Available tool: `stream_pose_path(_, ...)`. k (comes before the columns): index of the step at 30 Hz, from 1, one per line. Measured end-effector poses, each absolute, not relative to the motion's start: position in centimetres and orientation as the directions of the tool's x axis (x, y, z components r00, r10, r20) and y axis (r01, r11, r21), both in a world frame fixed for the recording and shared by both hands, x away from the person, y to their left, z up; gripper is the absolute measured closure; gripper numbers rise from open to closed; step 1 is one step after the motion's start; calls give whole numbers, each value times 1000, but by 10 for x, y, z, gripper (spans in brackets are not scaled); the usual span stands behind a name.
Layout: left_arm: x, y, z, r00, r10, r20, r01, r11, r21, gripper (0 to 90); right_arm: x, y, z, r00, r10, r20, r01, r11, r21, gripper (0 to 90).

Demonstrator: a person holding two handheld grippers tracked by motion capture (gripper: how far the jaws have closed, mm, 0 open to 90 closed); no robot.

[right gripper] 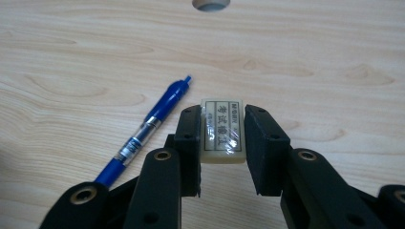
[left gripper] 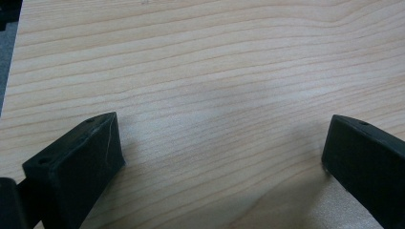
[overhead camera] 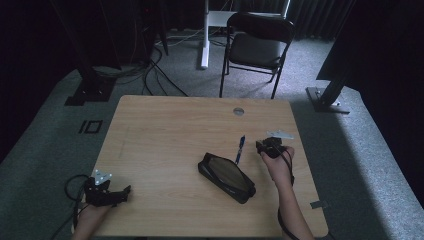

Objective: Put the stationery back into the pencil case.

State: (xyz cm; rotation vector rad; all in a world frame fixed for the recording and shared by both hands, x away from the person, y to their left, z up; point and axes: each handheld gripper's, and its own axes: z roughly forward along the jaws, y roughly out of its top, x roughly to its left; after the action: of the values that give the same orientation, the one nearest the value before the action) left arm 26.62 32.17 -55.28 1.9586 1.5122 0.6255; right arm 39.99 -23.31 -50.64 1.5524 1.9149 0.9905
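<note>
The desk [overhead camera: 165, 125] carries one eraser [right gripper: 222, 130], one blue pen [right gripper: 145, 131] and one black pencil case [overhead camera: 226, 176]. The eraser is a cream rectangular block in a clear wrapper with a black-printed label; it sits near the right edge of the desk, pinched between the right tongs [right gripper: 222, 138]. The pen lies just beside it. The case lies closed near the front edge; its contents are hidden. The left tongs [left gripper: 222, 143] are spread over bare wood at the front-left corner.
</note>
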Motion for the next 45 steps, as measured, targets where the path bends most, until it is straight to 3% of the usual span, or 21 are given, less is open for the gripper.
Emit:
stream_pose_path(26, 266, 322, -553, 247, 969, 15, 696, -188, 692, 3, 375, -214, -452, -392, 919, 51, 513, 172, 841, 684)
stream_pose_path(45, 266, 322, -553, 247, 969, 16, 696, -189, 693, 3, 342, -189, -420, -552, 834, 7, 416, 268, 869, 684)
